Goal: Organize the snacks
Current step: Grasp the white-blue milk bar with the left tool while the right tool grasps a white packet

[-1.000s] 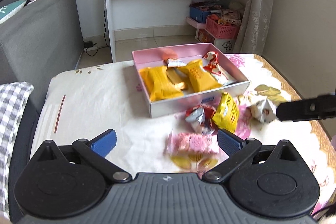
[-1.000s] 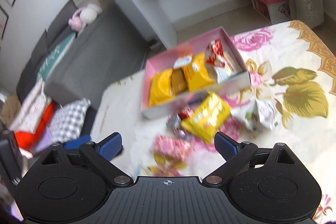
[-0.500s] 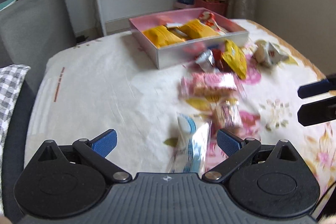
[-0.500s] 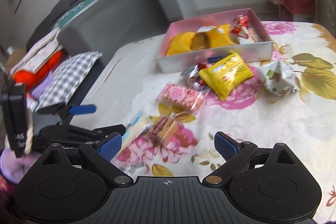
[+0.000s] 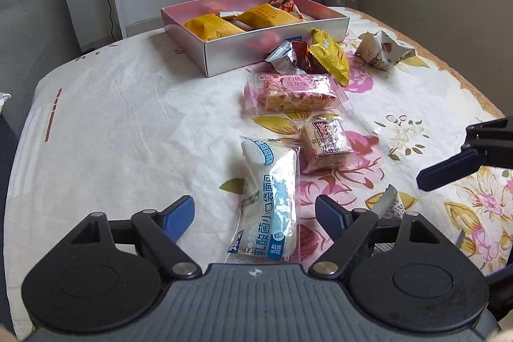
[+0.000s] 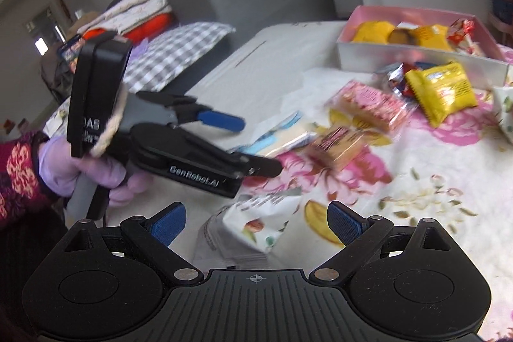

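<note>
Surface [image 5: 112, 117]: cream cloth with pink and yellow flowers, soft and creased.

Box [image 5: 224, 53]: shallow rectangular card tray, pink inside, far centre; already holds two yellow packs and some smaller wrappers.

Loose snacks lie in a line from the box toward the near edge, all crinkly film:
- yellow pack [image 5: 330, 58] and foil sweets, touching the box front;
- pink bar [image 5: 290, 93], long axis left-right;
- blue-white bun pack [image 5: 271, 204], long axis near-far, pillow shaped;
- brown square cake [image 5: 325, 143], just right of the bun pack;
- white paper bag [image 6: 253, 223], crumpled.

Left tongs [image 5: 255, 217]: spread, empty; the bun pack's near end lies between the fingers, slightly right of centre, so this arm is nearer.

Right tongs [image 6: 256, 223]: spread, empty, straddling the white bag.
</note>
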